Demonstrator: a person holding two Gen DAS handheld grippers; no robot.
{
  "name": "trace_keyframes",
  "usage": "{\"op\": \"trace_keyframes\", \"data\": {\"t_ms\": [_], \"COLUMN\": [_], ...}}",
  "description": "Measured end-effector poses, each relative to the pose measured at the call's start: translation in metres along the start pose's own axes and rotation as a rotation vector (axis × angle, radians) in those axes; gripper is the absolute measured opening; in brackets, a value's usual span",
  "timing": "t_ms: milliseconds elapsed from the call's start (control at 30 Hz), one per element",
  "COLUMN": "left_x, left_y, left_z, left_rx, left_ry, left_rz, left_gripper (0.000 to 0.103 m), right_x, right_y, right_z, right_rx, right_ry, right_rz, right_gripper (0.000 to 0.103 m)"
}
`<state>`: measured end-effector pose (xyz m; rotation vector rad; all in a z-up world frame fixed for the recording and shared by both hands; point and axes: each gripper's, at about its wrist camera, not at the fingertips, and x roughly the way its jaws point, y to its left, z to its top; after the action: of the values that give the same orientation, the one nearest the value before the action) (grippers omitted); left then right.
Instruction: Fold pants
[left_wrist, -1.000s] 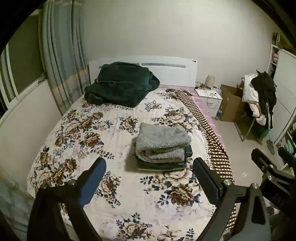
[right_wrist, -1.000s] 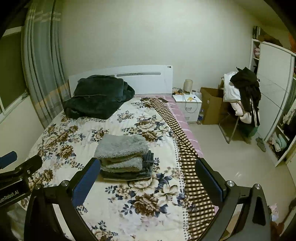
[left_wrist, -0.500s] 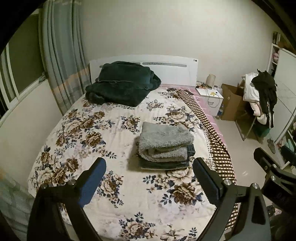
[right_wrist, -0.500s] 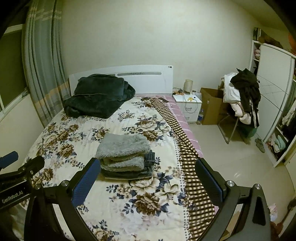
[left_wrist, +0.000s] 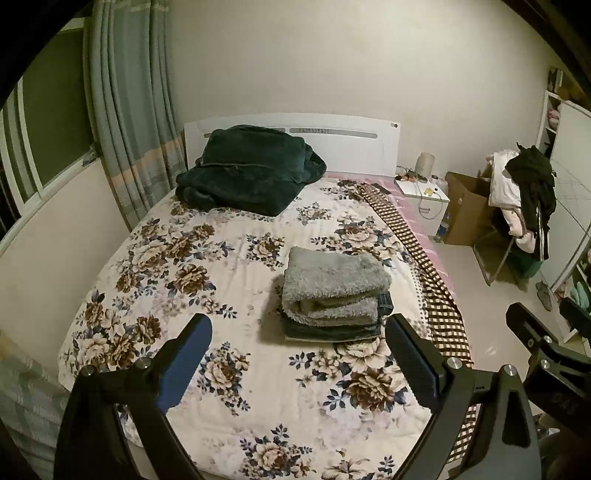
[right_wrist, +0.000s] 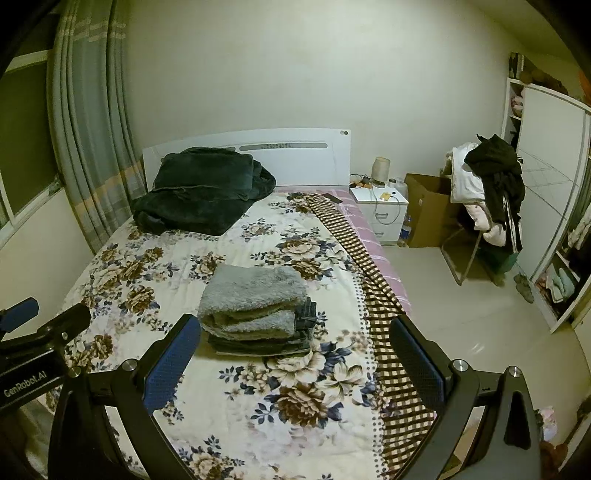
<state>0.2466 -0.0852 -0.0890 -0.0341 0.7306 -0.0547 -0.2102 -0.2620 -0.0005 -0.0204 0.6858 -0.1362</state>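
Currently, both views sit slightly closer to the bed (left_wrist: 229, 266) than one second ago; the stack itself has not shifted. The folded grey pants (left_wrist: 334, 286) lie on top of darker folded garments (right_wrist: 258, 345), right of the bed's centre. The left claw (left_wrist: 299, 363) and right claw (right_wrist: 295, 363) are spread wide, holding nothing, well short of the stack. Judgement: folding appears complete; no unfolded pants are visible.

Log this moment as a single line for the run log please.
left gripper: open, empty, above bed | right gripper: open, empty | folded stack topped by fluffy grey pants: resting on floral bedspread | contact: none
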Motion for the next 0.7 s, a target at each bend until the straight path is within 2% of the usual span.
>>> {"op": "trace_keyframes", "data": {"t_ms": [700], "left_x": [-0.0046], "left_y": [-0.0013], "left_z": [0.0007], "left_rx": [-0.004], "left_ry": [-0.004], "left_rz": [0.011], "left_gripper": [0.096], "right_x": [0.0021], "right_y": [0.0008], "right_z": [-0.0077], "right_rx": [0.010], "right_ry": [0.018], "right_rz": [0.019], "right_gripper": [0.103]}}
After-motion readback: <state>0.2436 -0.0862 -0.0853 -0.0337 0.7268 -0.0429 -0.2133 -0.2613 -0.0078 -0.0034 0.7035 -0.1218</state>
